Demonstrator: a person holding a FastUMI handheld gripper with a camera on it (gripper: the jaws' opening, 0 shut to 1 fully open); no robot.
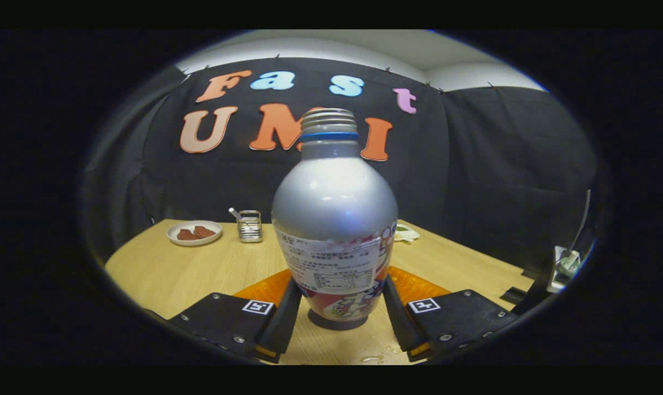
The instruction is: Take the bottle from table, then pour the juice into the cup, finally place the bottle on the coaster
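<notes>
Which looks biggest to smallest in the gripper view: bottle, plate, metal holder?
1. Bottle, between the jaws, nearest the camera, so it looks oversized.
2. Plate.
3. Metal holder, beside the plate.

We hold our tool (337, 307) level and low over the wooden bench (200, 274), its two fingers (279, 323) reaching forward, one on each side of the upright silver metal bottle (334, 219). Both fingers lie against the bottle's lower body, pressing it between them, jaws narrowed to its width.
</notes>
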